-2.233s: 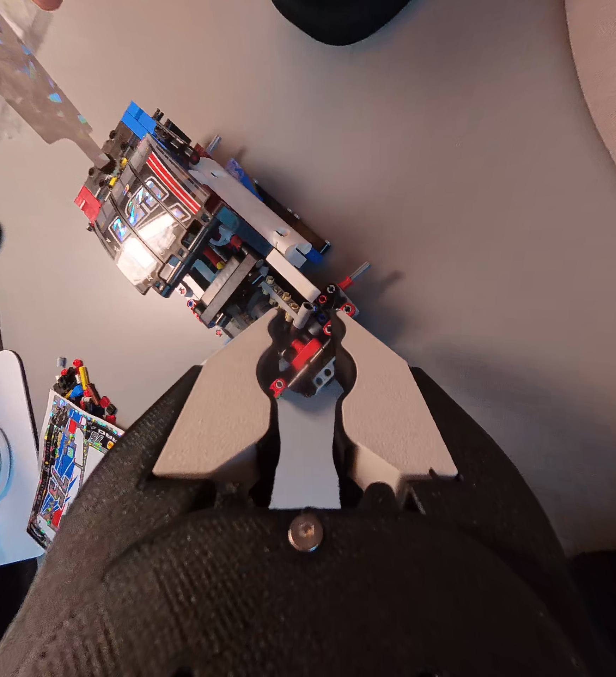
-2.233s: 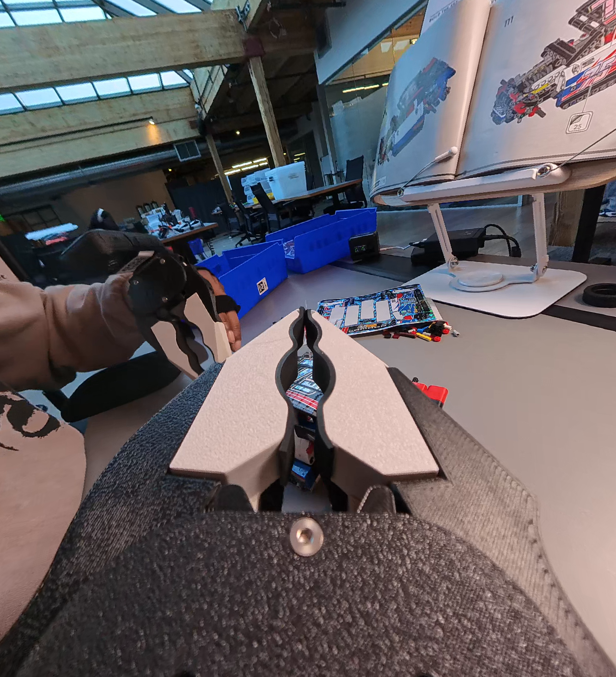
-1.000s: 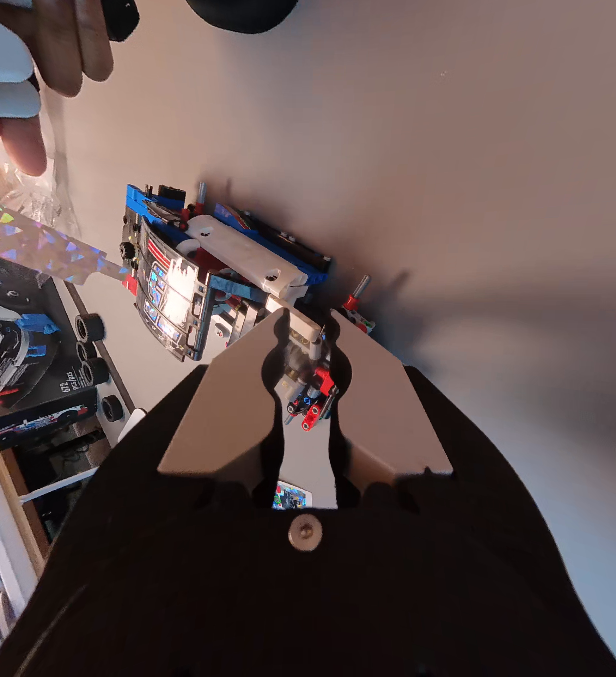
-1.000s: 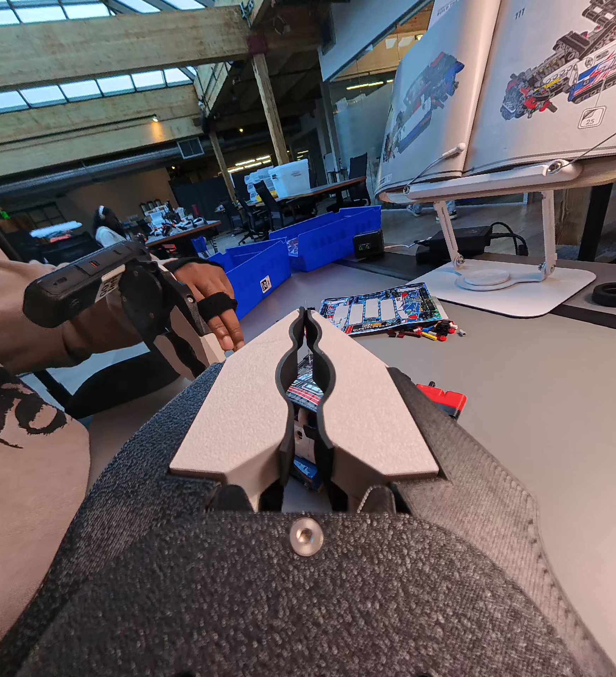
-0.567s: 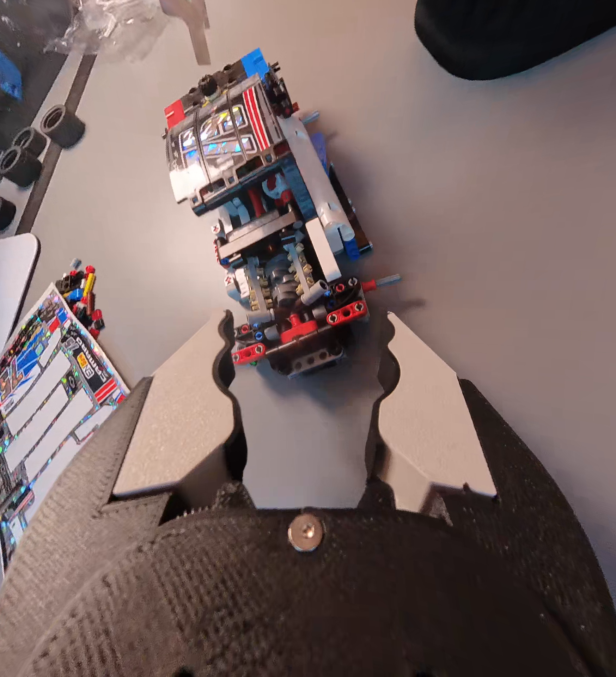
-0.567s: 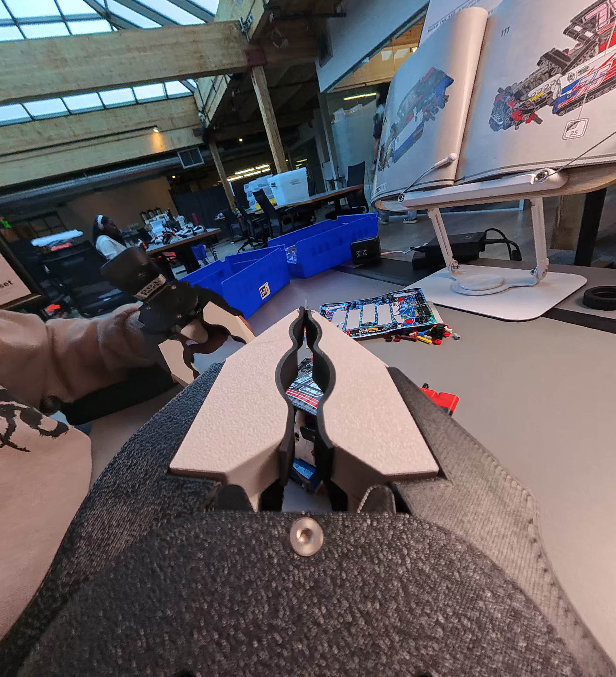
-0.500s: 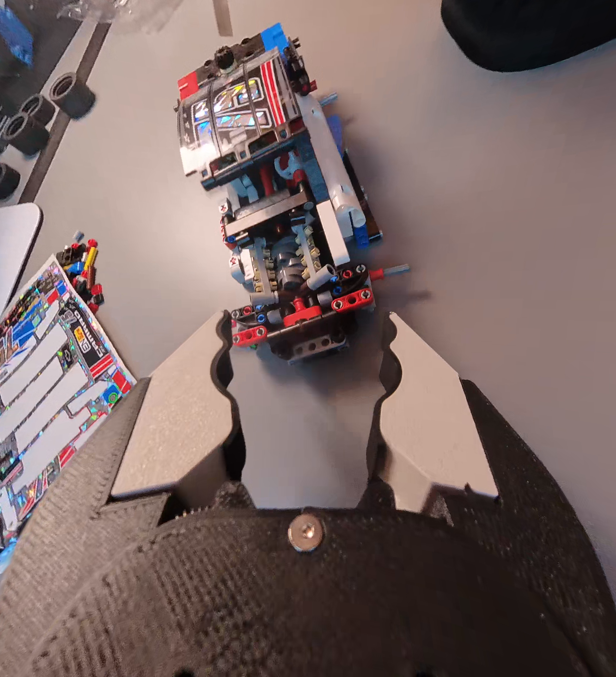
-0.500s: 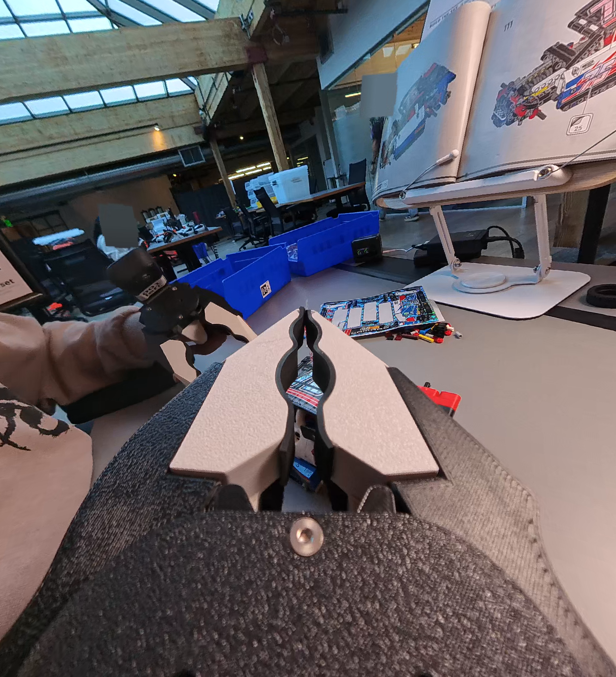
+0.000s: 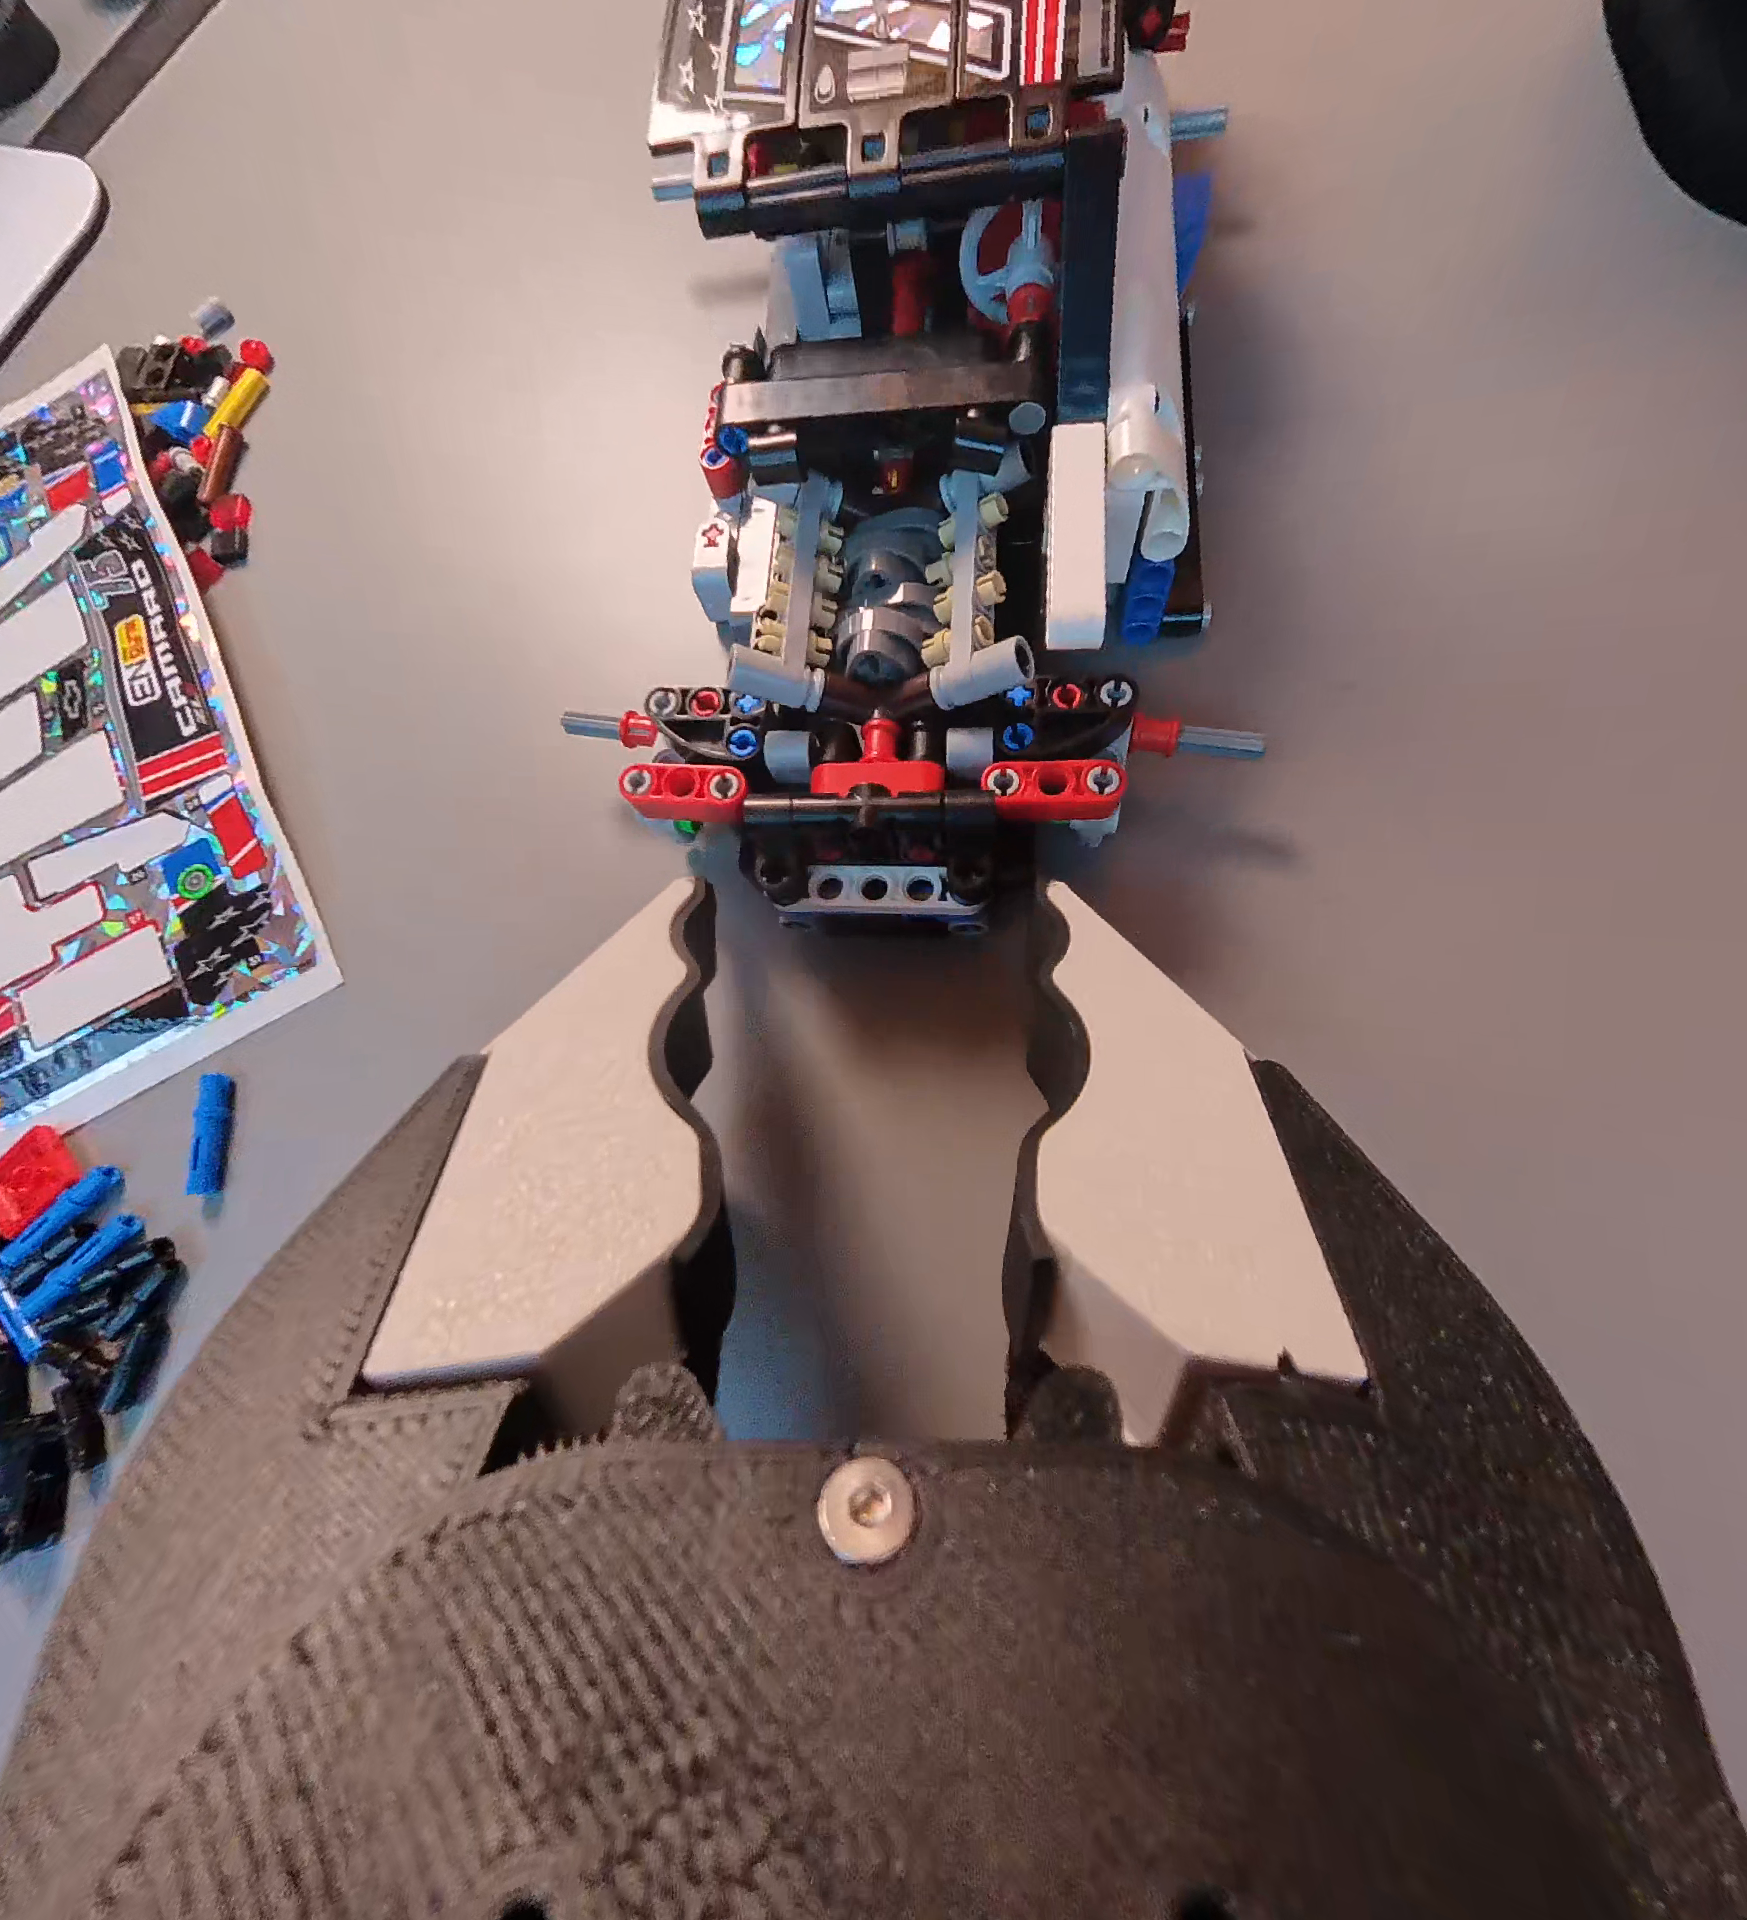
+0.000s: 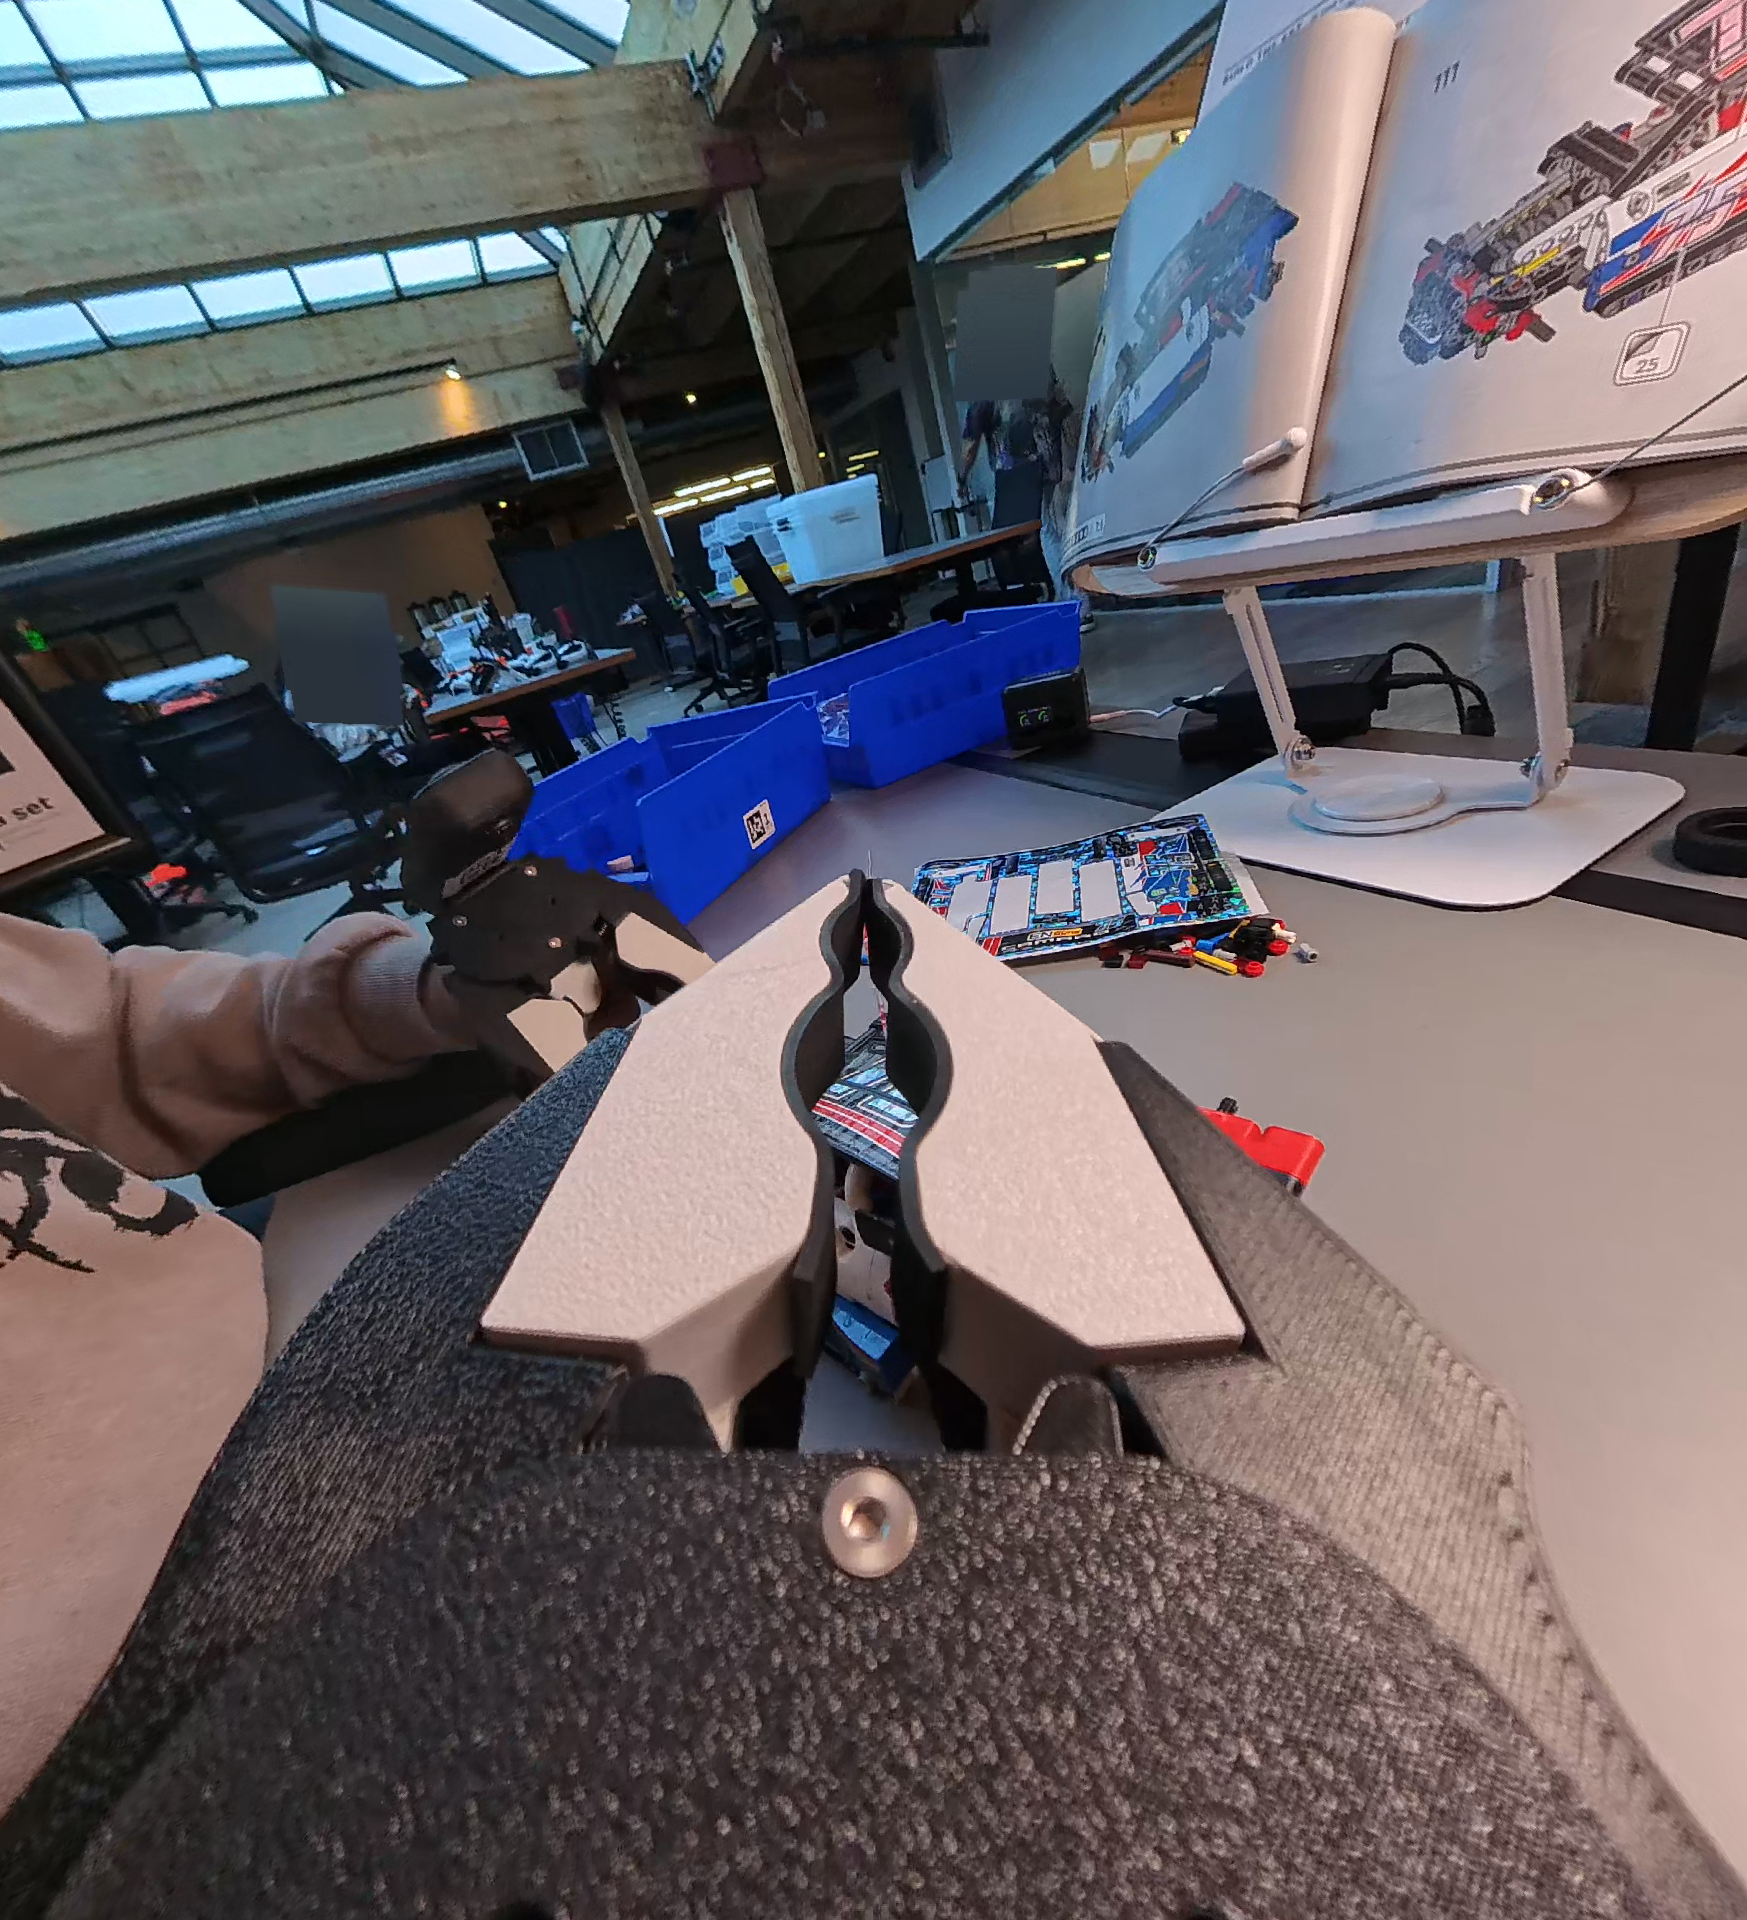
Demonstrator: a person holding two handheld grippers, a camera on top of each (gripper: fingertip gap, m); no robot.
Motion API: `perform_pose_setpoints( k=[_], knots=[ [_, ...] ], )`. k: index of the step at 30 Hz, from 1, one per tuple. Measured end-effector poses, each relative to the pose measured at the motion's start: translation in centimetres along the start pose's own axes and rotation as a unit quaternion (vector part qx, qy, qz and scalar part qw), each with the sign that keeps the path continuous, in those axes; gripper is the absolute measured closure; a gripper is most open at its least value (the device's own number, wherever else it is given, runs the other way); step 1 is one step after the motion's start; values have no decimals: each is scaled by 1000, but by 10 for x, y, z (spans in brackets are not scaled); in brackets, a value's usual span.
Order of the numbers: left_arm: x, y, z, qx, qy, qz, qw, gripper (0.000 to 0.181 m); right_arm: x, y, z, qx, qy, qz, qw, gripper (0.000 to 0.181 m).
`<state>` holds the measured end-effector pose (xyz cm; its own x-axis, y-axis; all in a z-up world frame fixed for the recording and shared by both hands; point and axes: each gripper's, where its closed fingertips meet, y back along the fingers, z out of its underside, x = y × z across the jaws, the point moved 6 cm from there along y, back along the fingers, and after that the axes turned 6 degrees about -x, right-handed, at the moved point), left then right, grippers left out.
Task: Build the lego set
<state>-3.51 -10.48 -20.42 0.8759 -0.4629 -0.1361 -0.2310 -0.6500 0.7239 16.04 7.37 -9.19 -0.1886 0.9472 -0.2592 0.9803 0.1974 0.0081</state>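
While my left gripper [image 9: 874,914] stood released just short of the car's [image 9: 910,499] near end, right gripper [image 10: 867,914] clenched empty; off-centre closing risked snapping protruding axles [image 9: 1196,740]

Plastic lego car [image 9: 931,540], glossy; sticker sheet [image 9: 69,748] holo foil.

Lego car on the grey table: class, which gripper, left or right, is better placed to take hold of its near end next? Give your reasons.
Left. The left gripper is open, lined up with the lego car, whose near end sits just beyond its fingertips. The right gripper is shut, pointing towards the sticker sheet.
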Motion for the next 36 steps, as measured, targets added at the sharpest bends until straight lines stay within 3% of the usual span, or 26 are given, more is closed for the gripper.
perform_pose_setpoints(
  k=[6, 10, 13, 22, 25, 27, 31, 33, 36],
  knots=[
    [-1, -4, -4, 0, -25, 16, 1000, 131, -1, -3, 4, -9, -1, -8, 1000, 181],
    [-2, -1, -5, 6, 23, 74, 997, 143, 0, -2, 3, -6, -3, -8, 1000, 181],
    [-6, 2, -6, 19, 70, 103, 992, 143, 2, -1, 3, -5, -5, -7, 1000, 181],
    [-8, 5, -2, 10, 56, 112, 992, 143, 2, 0, 1, -1, -5, -4, 1000, 181],
    [-13, 9, 6, -22, 42, 110, 993, 142, 1, 2, -1, 2, -3, -2, 1000, 181],
    [-16, 20, 7, -32, 41, 129, 990, 119, 1, 3, -2, 6, -2, -1, 1000, 181],
    [-18, 42, -25, 36, 41, 136, 989, 108, 2, 6, -5, 13, -3, -2, 1000, 181],
    [-8, 27, -41, 14, 9, 114, 993, 90, 2, 5, -5, 12, -4, -4, 1000, 181],
    [8, -7, -61, -15, -9, 104, 994, 78, 0, 7, -6, 13, 2, -3, 1000, 181]
  ],
)
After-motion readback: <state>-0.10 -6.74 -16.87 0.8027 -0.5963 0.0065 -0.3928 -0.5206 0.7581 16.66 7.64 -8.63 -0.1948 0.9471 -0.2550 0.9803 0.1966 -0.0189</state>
